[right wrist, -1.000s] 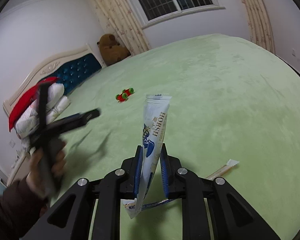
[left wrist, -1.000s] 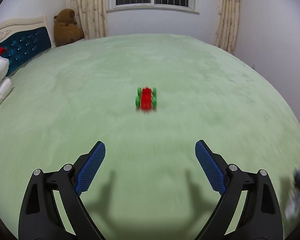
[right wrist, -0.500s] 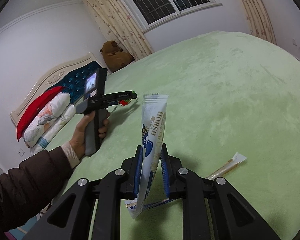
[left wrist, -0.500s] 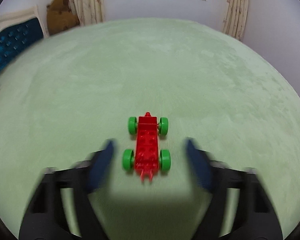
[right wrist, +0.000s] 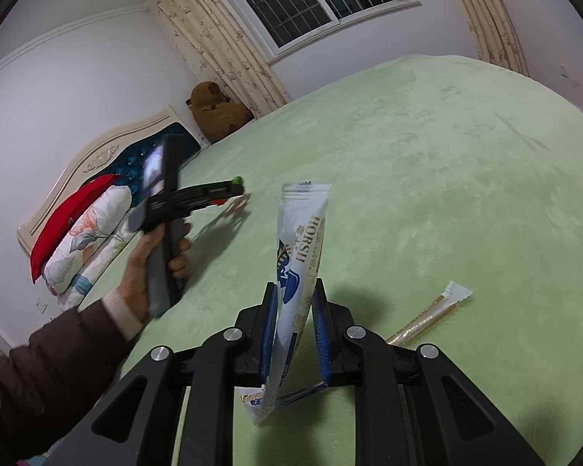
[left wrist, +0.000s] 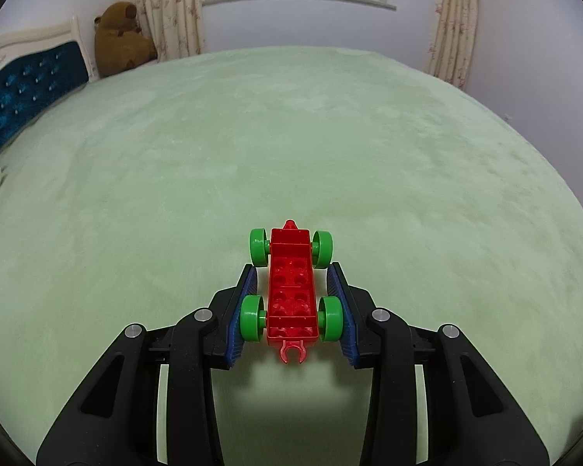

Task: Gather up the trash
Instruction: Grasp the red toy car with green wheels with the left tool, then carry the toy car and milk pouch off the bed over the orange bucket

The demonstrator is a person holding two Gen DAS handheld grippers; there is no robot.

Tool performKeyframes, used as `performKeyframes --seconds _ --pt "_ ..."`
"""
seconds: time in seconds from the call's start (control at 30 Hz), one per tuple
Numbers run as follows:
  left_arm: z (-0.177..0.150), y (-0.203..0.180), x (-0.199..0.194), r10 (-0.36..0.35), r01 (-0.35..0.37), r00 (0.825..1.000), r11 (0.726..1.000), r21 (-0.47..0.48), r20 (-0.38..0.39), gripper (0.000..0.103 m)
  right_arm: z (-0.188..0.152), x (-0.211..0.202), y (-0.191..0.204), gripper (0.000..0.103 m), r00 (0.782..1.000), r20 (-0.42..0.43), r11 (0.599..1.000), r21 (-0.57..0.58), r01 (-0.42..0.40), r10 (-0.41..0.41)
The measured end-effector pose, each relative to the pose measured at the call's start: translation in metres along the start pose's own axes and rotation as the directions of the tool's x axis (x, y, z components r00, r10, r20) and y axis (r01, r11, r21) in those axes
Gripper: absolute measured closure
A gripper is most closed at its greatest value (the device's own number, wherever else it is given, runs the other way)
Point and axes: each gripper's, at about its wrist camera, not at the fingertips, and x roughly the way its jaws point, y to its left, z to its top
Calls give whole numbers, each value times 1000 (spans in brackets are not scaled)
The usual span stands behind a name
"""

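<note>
Blur smears left tool, hiding most of toy car.

Open green bedspread lies ahead; only a toy car and 1 straw wrapper interrupt it.
</note>
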Motion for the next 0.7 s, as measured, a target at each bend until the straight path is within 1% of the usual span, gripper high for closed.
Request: performKeyframes --seconds 0.07,0.17,0.3,0.37,0.43,0.53,0.7 --pt "-9 -8 -19 -2 2 1000 1000 12 9 66 -1 -4 1 84 1000 8 1000 3 12 -12" --pt "-26 -18 -52 -23 23 1000 1000 2 14 66 -2 -14 7 84 999 21 1000 -5 26 -26" --pt "-57 -31 -101 -45 45 999 999 -6 20 66 -12 -39 21 84 1000 19 1000 -3 -3 3" --pt "-77 -38 -125 -61 61 998 998 -7 14 66 -21 -55 32 84 1000 15 1000 -24 -8 8" --pt "-94 -43 -143 -59 58 998 998 4 10 66 -29 -68 39 84 1000 11 999 -36 -12 13" --pt "-121 -51 -173 -54 54 998 998 18 30 66 -44 -91 49 84 1000 8 998 -57 -12 12" --pt "-158 -53 -213 -77 78 996 997 -8 52 66 -77 -122 59 84 1000 -15 997 -77 -4 3"
